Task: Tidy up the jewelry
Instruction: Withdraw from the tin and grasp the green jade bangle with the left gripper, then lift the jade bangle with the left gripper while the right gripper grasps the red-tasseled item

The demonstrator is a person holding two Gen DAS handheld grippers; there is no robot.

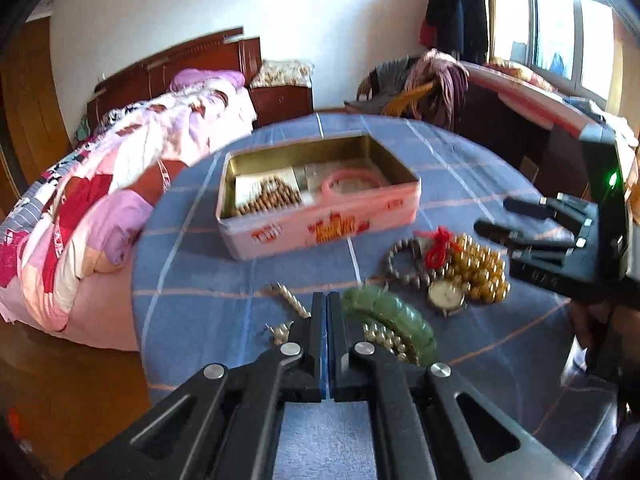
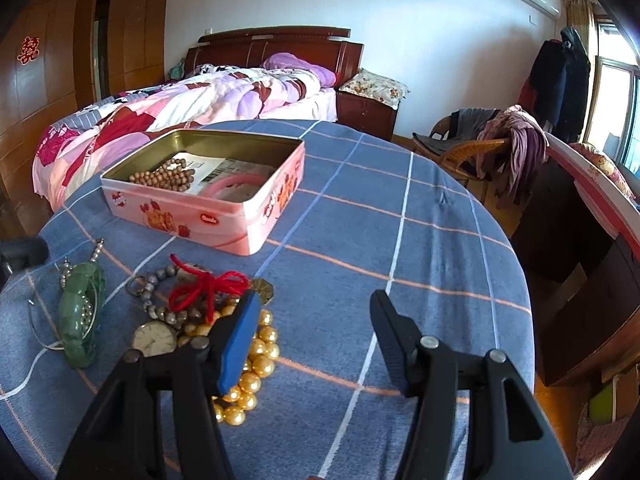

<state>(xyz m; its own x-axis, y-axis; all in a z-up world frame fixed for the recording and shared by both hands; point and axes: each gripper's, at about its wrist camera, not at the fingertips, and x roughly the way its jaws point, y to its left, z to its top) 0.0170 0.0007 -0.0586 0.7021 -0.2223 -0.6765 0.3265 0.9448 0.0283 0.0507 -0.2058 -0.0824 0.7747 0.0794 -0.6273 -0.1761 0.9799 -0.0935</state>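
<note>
Left wrist view: left gripper (image 1: pixel 327 300) pressed together on nothing, green jade bangle (image 1: pixel 390 320) just beside it on the table. Pink tin (image 1: pixel 320 224) already holds wooden beads (image 1: pixel 268 196) and a pink bangle (image 1: pixel 352 180).

Right wrist view: right gripper (image 2: pixel 316 312) spread, empty, over gold pearls (image 2: pixel 256 364); watch (image 2: pixel 154 339) and red cord (image 2: pixel 208 286) remain outside. Barely started, I'd judge.

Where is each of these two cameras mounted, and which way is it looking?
Left wrist: rides the left gripper, shut on nothing, facing the green jade bangle; the right gripper shows at right.
Right wrist: rides the open right gripper, over the gold bead necklace.
Shared: pink open tin box, blue checked tablecloth.
</note>
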